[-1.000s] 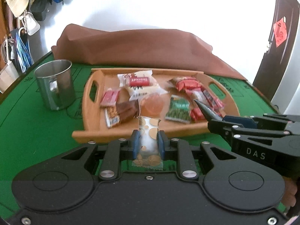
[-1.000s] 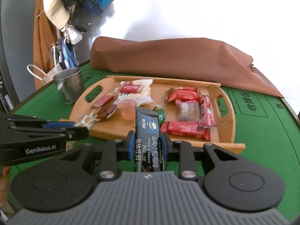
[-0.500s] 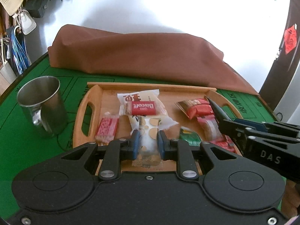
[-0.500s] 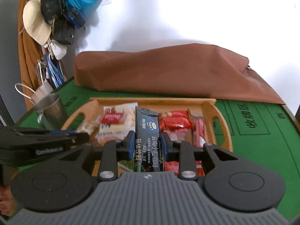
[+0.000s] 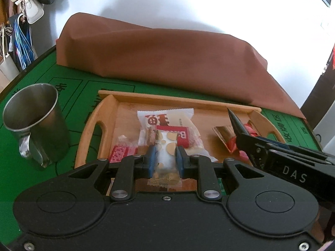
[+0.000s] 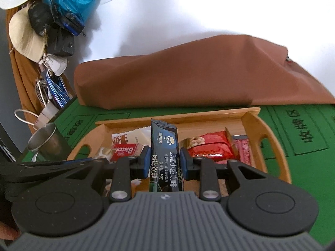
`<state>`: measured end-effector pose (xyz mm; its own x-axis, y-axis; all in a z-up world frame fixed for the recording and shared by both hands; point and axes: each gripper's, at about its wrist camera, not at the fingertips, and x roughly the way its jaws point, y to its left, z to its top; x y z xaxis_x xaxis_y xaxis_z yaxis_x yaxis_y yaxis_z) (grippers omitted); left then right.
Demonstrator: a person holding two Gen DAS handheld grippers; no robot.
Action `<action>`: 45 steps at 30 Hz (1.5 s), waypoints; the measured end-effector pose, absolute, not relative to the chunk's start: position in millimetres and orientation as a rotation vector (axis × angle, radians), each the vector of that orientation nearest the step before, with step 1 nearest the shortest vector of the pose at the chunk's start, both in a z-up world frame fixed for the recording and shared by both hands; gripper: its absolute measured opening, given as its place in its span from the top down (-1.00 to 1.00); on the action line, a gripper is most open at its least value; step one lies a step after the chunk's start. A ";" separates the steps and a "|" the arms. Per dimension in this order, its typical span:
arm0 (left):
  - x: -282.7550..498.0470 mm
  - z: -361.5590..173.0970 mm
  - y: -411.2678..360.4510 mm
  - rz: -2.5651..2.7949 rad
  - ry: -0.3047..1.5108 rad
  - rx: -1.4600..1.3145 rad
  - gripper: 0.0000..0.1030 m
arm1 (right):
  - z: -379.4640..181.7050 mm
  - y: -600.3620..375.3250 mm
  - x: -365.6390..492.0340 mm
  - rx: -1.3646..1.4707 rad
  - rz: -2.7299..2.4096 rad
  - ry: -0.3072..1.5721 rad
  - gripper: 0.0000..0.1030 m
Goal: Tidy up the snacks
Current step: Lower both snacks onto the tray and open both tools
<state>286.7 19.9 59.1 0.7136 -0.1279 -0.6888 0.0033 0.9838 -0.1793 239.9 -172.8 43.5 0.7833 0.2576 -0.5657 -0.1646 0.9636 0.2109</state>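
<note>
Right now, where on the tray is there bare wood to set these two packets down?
Bare wood shows along the tray's far rim, behind the white biscuit pack, and between that pack and the red wrappers to its right. The middle and right side are crowded. Green table right of the tray is bare too.

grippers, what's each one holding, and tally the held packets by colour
Clear packet with gold dots: 1, in the left gripper
Black coffee sachet: 1, in the right gripper
Total: 2 held packets, both above the wooden tray
</note>
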 end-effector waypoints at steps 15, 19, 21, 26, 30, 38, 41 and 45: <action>334.2 54.0 35.8 -0.004 0.804 -0.117 0.59 | 22.0 -163.1 282.8 0.188 0.224 0.663 0.34; 337.4 46.2 37.3 0.004 0.818 -0.116 0.59 | 14.3 -159.3 288.0 0.185 0.214 0.683 0.34; 337.7 43.5 38.4 0.006 0.819 -0.112 0.59 | 11.2 -157.8 289.2 0.184 0.213 0.687 0.34; 338.1 42.7 38.7 0.011 0.814 -0.111 0.59 | 5.5 -155.9 293.6 0.178 0.199 0.697 0.34; 334.6 40.9 39.9 0.013 0.816 -0.112 0.59 | 1.9 -157.4 296.0 0.180 0.186 0.701 0.35; 330.1 36.6 40.8 0.019 0.814 -0.104 0.60 | 1.4 -158.3 293.0 0.191 0.186 0.688 0.29; 327.1 41.6 38.8 0.019 0.802 -0.099 0.60 | 5.6 -161.7 289.5 0.230 0.202 0.670 0.25; 320.7 49.4 36.8 0.013 0.787 -0.092 0.43 | 14.9 -160.0 283.0 0.217 0.212 0.653 0.14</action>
